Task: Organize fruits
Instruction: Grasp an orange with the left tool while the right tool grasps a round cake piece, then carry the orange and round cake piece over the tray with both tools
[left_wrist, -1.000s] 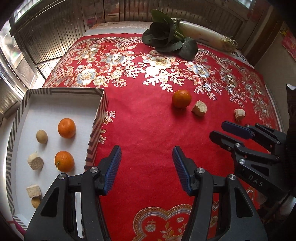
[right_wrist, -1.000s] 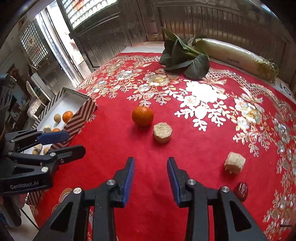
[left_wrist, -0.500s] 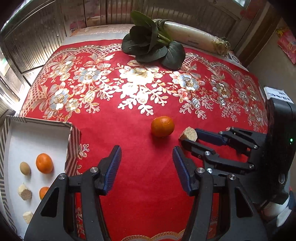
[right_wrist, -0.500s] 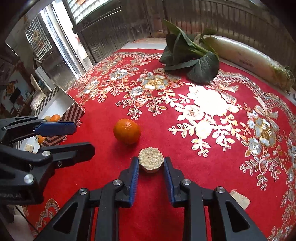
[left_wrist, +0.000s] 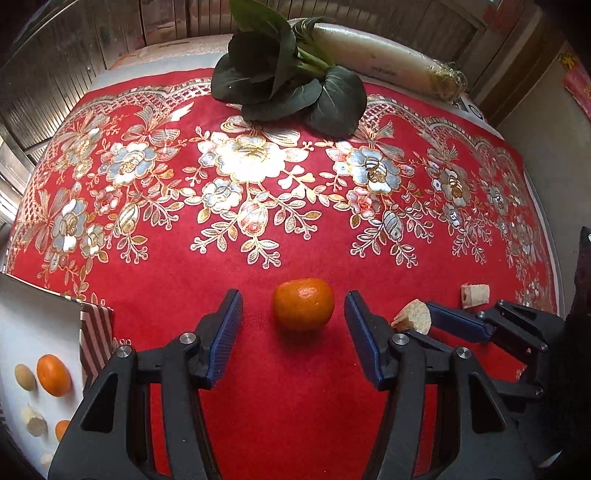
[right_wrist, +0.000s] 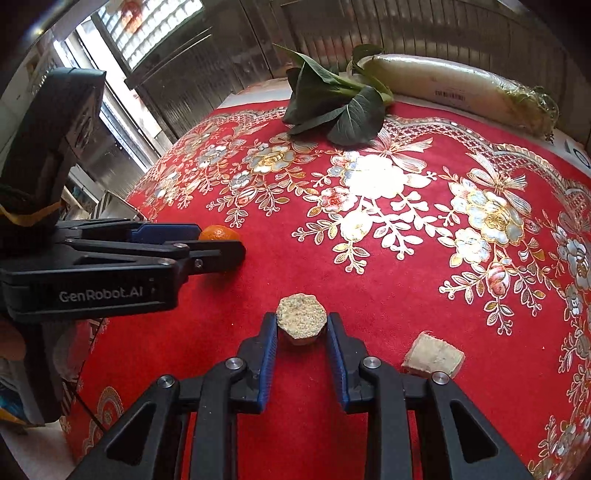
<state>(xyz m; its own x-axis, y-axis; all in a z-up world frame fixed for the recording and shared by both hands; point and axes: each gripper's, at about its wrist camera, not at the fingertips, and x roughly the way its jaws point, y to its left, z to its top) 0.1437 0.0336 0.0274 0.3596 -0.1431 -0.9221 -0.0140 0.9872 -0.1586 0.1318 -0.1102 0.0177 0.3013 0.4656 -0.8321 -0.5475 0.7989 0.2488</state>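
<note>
A table draped in a red floral cloth (left_wrist: 295, 387) carries an orange (left_wrist: 303, 303), two tan chunks (right_wrist: 301, 322) (right_wrist: 434, 357), a leafy green (left_wrist: 284, 70) and a long white radish (right_wrist: 461, 86) at the far edge, and a striped-walled box (left_wrist: 94, 338) at the left.

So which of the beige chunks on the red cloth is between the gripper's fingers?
The round, grainy-topped beige chunk, sitting between the right hand-held gripper's fingers. The blocky beige chunk lies off to its right, outside them.
</note>
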